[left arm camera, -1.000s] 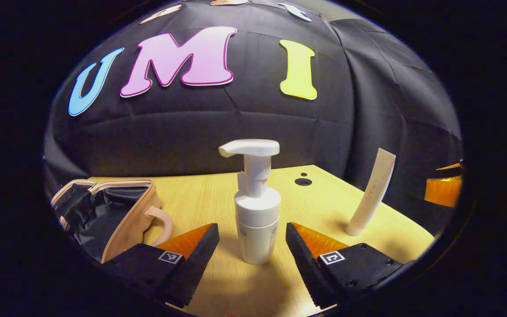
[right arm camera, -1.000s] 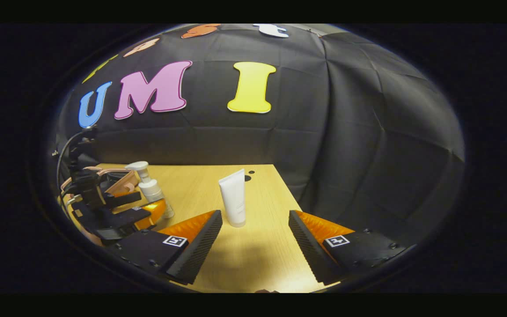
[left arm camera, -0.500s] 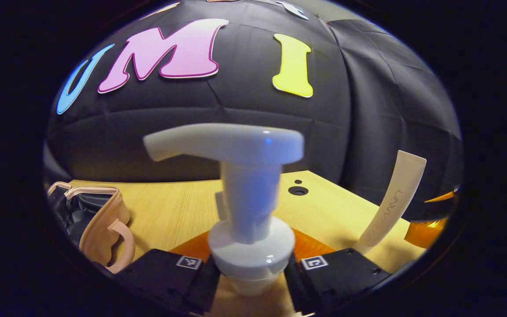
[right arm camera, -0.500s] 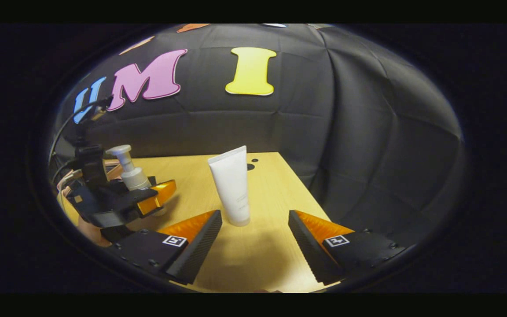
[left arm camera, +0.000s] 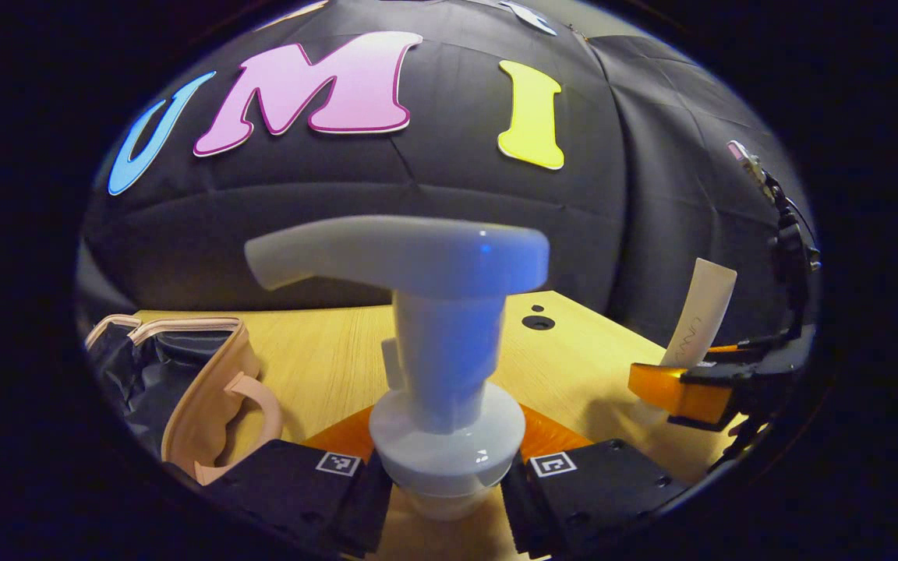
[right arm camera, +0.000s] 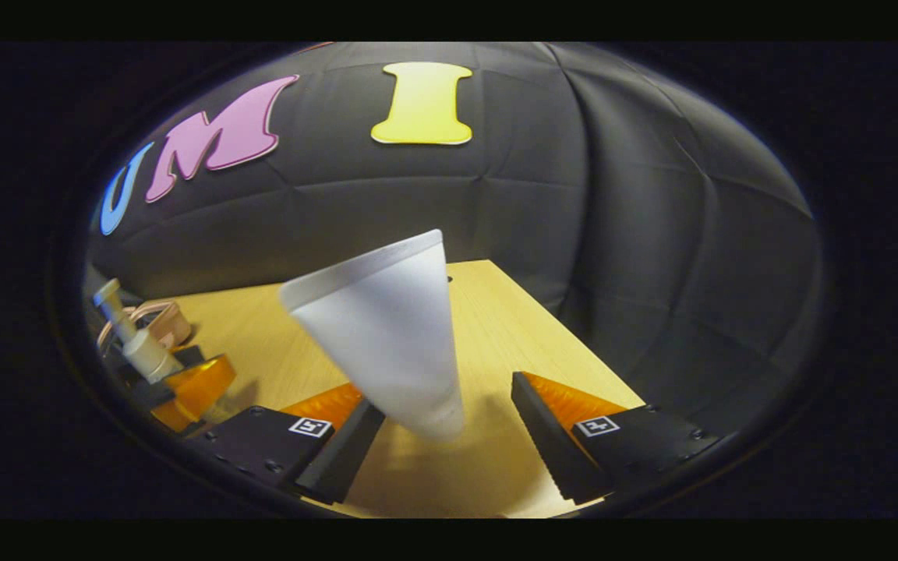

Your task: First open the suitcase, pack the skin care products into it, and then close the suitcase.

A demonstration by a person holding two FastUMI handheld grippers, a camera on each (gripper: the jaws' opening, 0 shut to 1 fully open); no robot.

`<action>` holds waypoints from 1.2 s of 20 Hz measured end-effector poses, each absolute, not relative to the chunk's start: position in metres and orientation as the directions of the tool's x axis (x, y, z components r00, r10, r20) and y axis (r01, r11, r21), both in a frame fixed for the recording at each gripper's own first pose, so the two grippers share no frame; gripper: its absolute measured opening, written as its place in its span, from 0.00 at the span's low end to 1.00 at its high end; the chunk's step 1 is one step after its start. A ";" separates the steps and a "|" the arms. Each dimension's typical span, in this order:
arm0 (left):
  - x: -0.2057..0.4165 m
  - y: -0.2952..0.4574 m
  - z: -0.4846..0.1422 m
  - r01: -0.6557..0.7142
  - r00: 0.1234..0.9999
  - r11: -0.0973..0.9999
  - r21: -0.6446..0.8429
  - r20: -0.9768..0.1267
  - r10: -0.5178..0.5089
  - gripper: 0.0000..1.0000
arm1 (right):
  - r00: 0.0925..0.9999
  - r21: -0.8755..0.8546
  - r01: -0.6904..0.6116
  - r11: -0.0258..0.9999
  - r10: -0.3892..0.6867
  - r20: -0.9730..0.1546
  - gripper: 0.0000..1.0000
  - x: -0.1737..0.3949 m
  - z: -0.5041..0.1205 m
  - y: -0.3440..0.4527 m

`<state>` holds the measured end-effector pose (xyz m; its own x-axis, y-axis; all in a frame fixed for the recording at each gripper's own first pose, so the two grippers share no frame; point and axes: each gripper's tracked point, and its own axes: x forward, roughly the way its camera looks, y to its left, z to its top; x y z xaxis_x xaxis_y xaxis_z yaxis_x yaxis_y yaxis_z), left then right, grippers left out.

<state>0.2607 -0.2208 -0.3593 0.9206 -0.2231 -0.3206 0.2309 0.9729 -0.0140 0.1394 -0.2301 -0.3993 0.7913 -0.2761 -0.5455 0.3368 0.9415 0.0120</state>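
Observation:
A white pump bottle (left arm camera: pixel 445 327) stands upright on the wooden table (left arm camera: pixel 324 358), and my left gripper (left arm camera: pixel 445 499) is shut on its body just under the collar. The pink suitcase (left arm camera: pixel 184 382) lies open at the left, showing its dark lining. In the right gripper view a white tube (right arm camera: pixel 387 335) stands on its cap, leaning left, between the wide fingers of my open right gripper (right arm camera: pixel 441 448); its base is close to the left finger. The same tube (left arm camera: pixel 698 315) shows in the left gripper view with the right gripper (left arm camera: pixel 683 393) at its foot. At far left of the right gripper view are the pump bottle (right arm camera: pixel 133 343) and left gripper (right arm camera: pixel 184 389).
The table's right edge (right arm camera: pixel 574 343) runs close to the tube, with the black cloth wall behind. A round cable hole (left arm camera: pixel 536 322) sits near the table's back edge. Bare wood lies between the suitcase and the pump bottle.
My left gripper moved up to the pump bottle and shut on it. My right gripper advanced toward the tube, which now stands between its open fingers.

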 end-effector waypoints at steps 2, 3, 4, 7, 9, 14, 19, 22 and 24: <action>0.253 -0.216 -0.360 0.221 0.920 0.975 -0.023 -0.326 -0.216 0.64 | 0.781 -0.002 0.355 0.935 -0.298 -0.549 0.96 0.149 -0.407 -0.234; 0.251 -0.214 -0.360 0.216 0.921 0.976 -0.022 -0.327 -0.211 0.67 | 0.771 -0.018 0.355 0.935 -0.303 -0.561 0.96 0.151 -0.412 -0.233; 0.249 -0.212 -0.359 0.212 0.922 0.977 -0.022 -0.327 -0.207 0.64 | 0.757 -0.040 0.350 0.936 -0.308 -0.577 0.83 0.148 -0.419 -0.231; 0.246 -0.210 -0.360 0.207 0.925 0.978 -0.021 -0.323 -0.203 0.64 | 0.755 -0.031 0.344 0.939 -0.296 -0.585 0.44 0.150 -0.426 -0.230; 0.245 -0.208 -0.359 0.205 0.925 0.978 -0.027 -0.321 -0.203 0.64 | 0.756 -0.011 0.351 0.936 -0.290 -0.587 0.47 0.148 -0.422 -0.231; 0.239 -0.203 -0.357 0.214 0.921 0.975 -0.065 -0.319 -0.223 0.64 | 0.786 -0.018 0.287 0.958 -0.246 -0.567 0.42 0.145 -0.411 -0.223; 0.225 -0.185 -0.328 0.206 0.929 0.975 -0.084 -0.297 -0.222 0.64 | 0.826 -0.019 0.258 0.966 -0.231 -0.514 0.42 0.140 -0.370 -0.199; 0.216 -0.169 -0.289 0.208 0.935 0.973 -0.102 -0.271 -0.228 0.64 | 0.833 -0.030 0.227 0.973 -0.210 -0.513 0.42 0.128 -0.342 -0.179; 0.209 -0.152 -0.263 0.206 0.940 0.973 -0.101 -0.257 -0.226 0.64 | 0.841 -0.033 0.214 0.976 -0.202 -0.502 0.42 0.121 -0.321 -0.163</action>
